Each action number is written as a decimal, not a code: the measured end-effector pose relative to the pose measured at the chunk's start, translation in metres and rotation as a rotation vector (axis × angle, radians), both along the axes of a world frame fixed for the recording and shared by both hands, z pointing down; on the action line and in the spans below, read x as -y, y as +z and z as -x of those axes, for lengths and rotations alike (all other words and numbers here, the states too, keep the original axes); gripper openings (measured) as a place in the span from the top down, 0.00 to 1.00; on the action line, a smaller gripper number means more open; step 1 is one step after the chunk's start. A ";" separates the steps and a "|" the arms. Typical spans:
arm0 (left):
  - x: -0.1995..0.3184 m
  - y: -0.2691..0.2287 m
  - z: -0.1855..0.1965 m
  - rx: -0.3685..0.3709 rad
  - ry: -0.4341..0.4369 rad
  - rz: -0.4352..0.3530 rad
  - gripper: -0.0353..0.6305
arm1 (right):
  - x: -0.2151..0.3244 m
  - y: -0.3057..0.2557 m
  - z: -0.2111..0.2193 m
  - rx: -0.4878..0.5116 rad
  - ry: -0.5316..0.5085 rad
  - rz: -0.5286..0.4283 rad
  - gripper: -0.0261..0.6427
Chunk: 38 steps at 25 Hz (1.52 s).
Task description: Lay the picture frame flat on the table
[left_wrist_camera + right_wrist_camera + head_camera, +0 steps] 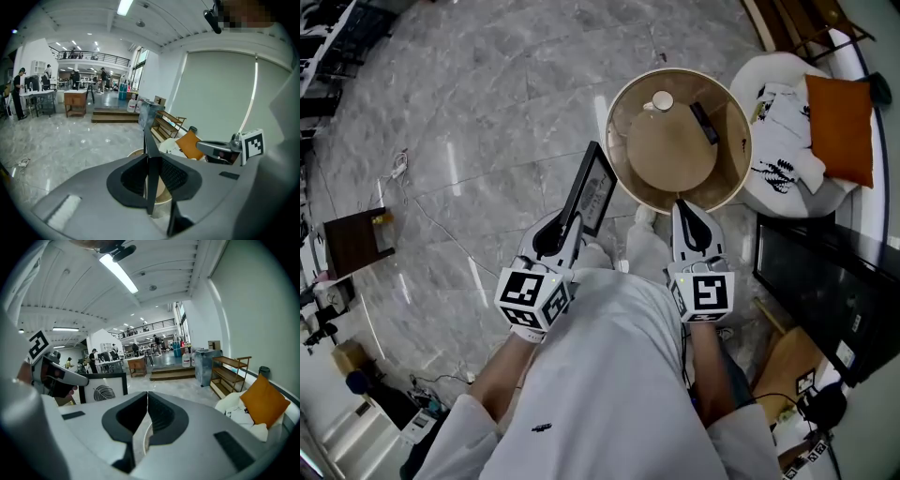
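The black picture frame [592, 187] stands on edge over the floor, just left of the round wooden table [619, 173]. My left gripper [567, 225] is shut on its lower end. In the left gripper view the frame [149, 140] runs edge-on between the pads. The right gripper view shows the frame's [101, 387] face with a leaf print, held by my left gripper [56, 373]. My right gripper [682, 204] is shut and holds nothing, at the table's near rim; its jaws [147, 392] meet at the tips.
A white cup [662, 100] and a black remote [705, 122] lie on the table. A white armchair [778, 187] with an orange cushion [839, 127] stands to its right, a black cabinet [825, 291] nearer. A small brown stand [356, 242] is on the marble floor at left.
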<state>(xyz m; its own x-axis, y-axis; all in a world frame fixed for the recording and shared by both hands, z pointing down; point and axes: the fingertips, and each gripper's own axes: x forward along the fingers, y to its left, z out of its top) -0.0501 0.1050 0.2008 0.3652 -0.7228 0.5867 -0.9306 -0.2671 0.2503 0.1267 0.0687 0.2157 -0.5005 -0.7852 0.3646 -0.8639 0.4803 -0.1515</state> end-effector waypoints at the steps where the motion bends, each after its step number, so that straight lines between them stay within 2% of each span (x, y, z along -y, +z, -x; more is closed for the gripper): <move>1: 0.007 0.002 -0.002 0.002 0.003 0.001 0.84 | 0.007 0.004 0.000 -0.009 -0.011 0.000 0.95; 9: 0.053 0.026 0.004 -0.021 0.030 0.038 0.84 | 0.047 0.023 0.009 -0.039 -0.022 0.029 0.95; 14: 0.061 0.055 0.009 0.003 0.115 0.137 0.84 | 0.056 0.040 0.016 -0.048 -0.013 0.048 0.95; 17: 0.094 0.072 0.013 0.019 0.153 0.125 0.84 | 0.087 0.052 0.024 -0.050 -0.020 0.045 0.95; 21: 0.107 0.098 0.019 0.025 0.170 0.151 0.84 | 0.091 0.074 0.038 -0.022 -0.059 0.106 0.95; 29: 0.132 0.156 0.010 -0.023 0.147 0.182 0.84 | 0.110 0.132 0.049 -0.051 -0.098 0.138 0.95; 38: 0.152 0.228 0.008 -0.106 0.037 0.197 0.84 | 0.127 0.196 0.061 -0.054 -0.079 0.175 0.95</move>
<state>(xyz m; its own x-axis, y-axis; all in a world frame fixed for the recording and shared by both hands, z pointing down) -0.0580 -0.0466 0.4286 0.4563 -0.5834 0.6719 -0.8869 -0.2366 0.3968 0.0662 -0.0587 0.4113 -0.5340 -0.6665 0.5202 -0.8337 0.5175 -0.1927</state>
